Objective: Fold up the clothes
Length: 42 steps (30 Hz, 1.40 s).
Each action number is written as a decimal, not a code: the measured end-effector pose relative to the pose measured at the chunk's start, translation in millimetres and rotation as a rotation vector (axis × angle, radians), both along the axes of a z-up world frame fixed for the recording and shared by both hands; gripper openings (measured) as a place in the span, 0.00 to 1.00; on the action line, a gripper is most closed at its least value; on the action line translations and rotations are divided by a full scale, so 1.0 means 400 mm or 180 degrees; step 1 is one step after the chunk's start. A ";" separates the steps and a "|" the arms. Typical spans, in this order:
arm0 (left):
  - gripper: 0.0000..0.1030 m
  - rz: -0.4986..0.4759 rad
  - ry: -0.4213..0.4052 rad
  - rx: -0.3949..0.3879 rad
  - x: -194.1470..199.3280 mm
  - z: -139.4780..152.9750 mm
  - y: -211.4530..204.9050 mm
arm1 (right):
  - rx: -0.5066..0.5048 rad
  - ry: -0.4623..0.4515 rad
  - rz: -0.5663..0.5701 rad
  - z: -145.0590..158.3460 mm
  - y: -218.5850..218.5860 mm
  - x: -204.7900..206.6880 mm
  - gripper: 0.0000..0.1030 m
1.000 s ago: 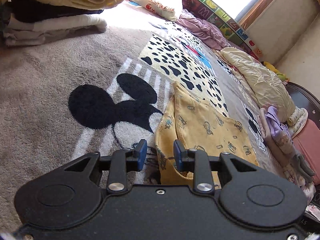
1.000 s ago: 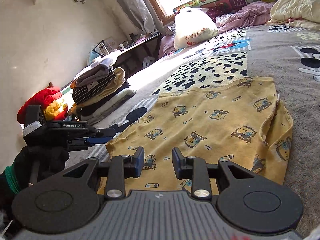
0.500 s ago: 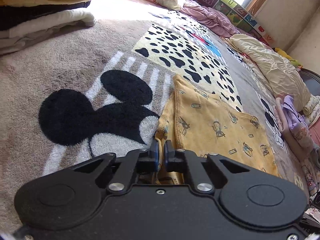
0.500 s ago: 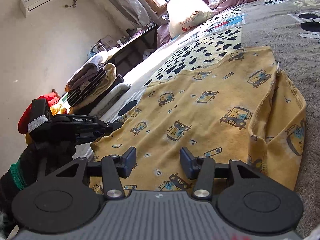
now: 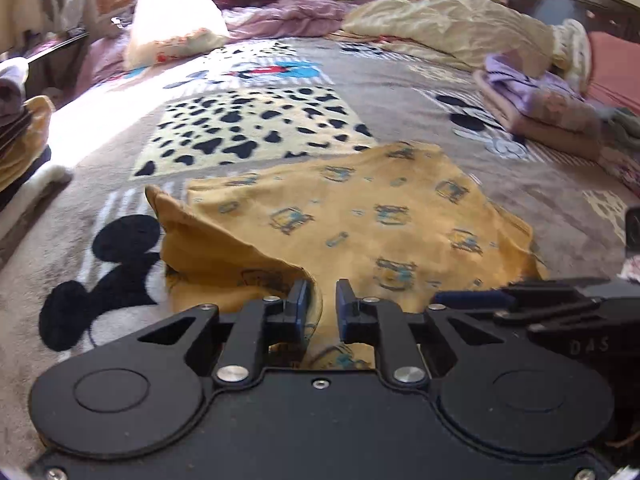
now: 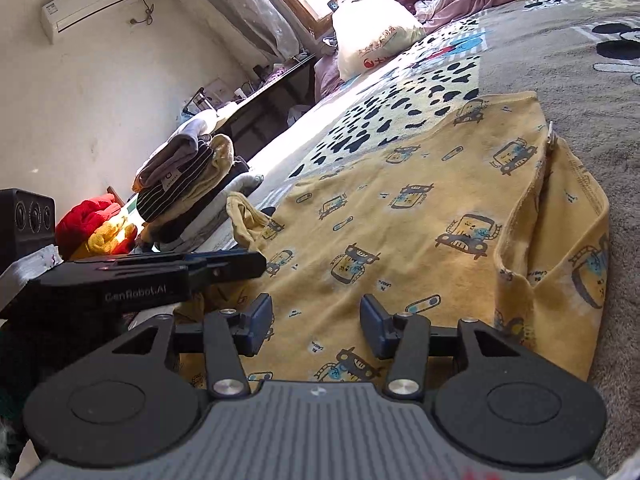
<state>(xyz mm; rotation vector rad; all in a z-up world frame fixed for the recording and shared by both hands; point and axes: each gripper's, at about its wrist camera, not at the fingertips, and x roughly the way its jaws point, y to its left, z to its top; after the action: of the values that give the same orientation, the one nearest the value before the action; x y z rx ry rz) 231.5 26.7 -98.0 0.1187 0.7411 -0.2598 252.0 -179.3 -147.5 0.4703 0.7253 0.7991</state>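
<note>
Left wrist view: left gripper [image 5: 321,309] fingers apart, yellow shirt [image 5: 360,220] edge draped at them, folded over toward the middle. Right gripper [image 6: 316,326] wide apart, low over the shirt on the bed blanket [image 6: 560,60], probably to grab next.

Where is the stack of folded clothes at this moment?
In the right wrist view, the stack of folded clothes sits at left on the bed's edge, beyond the yellow garment, beside red and yellow items.

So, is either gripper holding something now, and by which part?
The right gripper is open, holding nothing. The folded edge of the yellow garment lies between the left gripper's parted fingers; a grip cannot be told.
</note>
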 end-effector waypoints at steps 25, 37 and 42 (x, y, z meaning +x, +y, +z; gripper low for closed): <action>0.10 0.1580 0.0647 -0.1622 0.210 -0.039 0.310 | 0.0229 0.0107 0.0034 -0.023 -0.018 0.025 0.49; 0.04 0.1644 -0.0566 -0.1557 0.005 0.126 0.431 | 0.0230 0.0097 0.0028 -0.023 -0.018 0.023 0.49; 0.05 0.1768 -0.0930 -0.1625 -0.112 0.160 0.579 | 0.0225 0.0090 0.0027 -0.024 -0.017 0.024 0.49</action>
<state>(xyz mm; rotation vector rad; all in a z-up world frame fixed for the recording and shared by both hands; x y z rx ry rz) 186.9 258.2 -34.0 -0.5201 0.3765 0.1048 261.6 -186.2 -157.1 0.5434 0.7275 0.8294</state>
